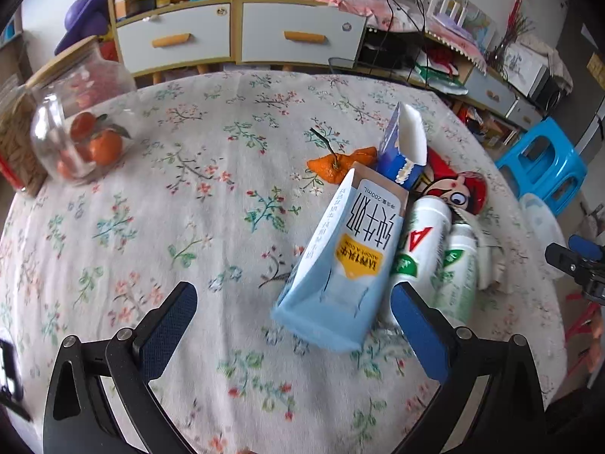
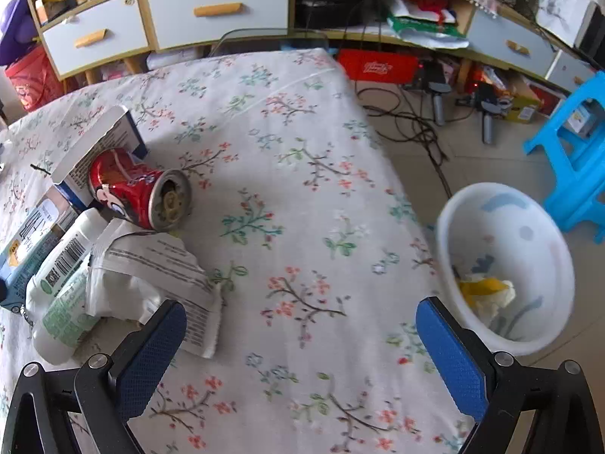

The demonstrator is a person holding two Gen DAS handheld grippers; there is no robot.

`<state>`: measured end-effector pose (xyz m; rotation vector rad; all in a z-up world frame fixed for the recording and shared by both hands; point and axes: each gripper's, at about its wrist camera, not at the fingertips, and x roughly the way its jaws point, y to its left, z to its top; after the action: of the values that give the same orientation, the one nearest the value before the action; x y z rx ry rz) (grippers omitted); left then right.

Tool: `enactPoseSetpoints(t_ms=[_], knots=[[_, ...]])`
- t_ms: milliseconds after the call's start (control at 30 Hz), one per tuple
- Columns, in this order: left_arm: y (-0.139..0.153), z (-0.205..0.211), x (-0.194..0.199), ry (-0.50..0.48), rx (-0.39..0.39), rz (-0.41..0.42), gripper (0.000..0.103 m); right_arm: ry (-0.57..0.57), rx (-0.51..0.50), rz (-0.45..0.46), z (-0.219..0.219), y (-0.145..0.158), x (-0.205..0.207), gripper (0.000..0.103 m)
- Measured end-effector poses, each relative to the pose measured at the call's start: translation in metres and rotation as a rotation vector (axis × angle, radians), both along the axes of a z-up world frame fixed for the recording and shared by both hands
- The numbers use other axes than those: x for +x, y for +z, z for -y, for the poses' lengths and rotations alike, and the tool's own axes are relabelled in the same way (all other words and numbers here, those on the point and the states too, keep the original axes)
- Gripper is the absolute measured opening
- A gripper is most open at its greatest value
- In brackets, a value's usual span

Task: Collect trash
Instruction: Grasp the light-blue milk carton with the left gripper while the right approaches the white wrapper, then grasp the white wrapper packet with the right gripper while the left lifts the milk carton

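Flowery cloth covers the counter. Trash is piled at its right side. Both claws, left claw and right claw, are spread wide. Nearest lies the light, squashy milk carton; its flat sides should be pinched.

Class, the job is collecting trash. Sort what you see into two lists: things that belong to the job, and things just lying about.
Belongs to the job:
milk carton
red can
white bottles
torn wrapper
orange peel
blue box
white bin

Just lying about:
glass jar of oranges
blue stool
drawer cabinet
floor cables
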<state>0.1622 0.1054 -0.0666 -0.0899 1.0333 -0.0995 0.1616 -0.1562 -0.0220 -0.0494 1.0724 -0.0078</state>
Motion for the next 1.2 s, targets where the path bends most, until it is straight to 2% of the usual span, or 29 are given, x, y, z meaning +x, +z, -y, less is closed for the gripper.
enactPoseSetpoints(t_ms=[167,300,400,633,800,867,1000,1067,1200], knots=[[-0.019,0.008,0.015,-0.027,0.004,-0.054,0.103,0.023,0.006,-0.026,-0.015,-0.01,0.008,0.1],[-0.028,0.019,0.018,-0.065,0.115,-0.035,0.103,0.059,0.005,-0.04,-0.025,-0.018,0.012,0.1],[-0.032,0.024,0.019,-0.084,0.169,-0.034,0.103,0.085,0.018,-0.056,-0.03,-0.023,0.013,0.1],[-0.032,0.023,0.023,-0.065,0.17,-0.046,0.103,0.114,0.048,-0.095,-0.036,-0.036,0.018,0.1],[-0.029,0.021,0.023,-0.074,0.151,-0.053,0.103,0.159,0.048,-0.094,-0.038,-0.032,0.015,0.1],[-0.026,0.018,0.02,-0.063,0.131,-0.045,0.099,0.189,0.032,-0.094,-0.039,-0.031,0.011,0.1],[-0.015,0.017,0.016,-0.079,0.065,-0.013,0.073,0.239,-0.004,-0.097,-0.043,-0.034,0.011,0.1],[-0.012,0.016,0.015,-0.077,0.027,-0.008,0.073,0.259,-0.015,-0.102,-0.048,-0.037,0.012,0.1],[-0.008,0.015,0.013,-0.074,0.001,0.008,0.072,0.309,-0.025,-0.116,-0.062,-0.045,0.015,0.1]])
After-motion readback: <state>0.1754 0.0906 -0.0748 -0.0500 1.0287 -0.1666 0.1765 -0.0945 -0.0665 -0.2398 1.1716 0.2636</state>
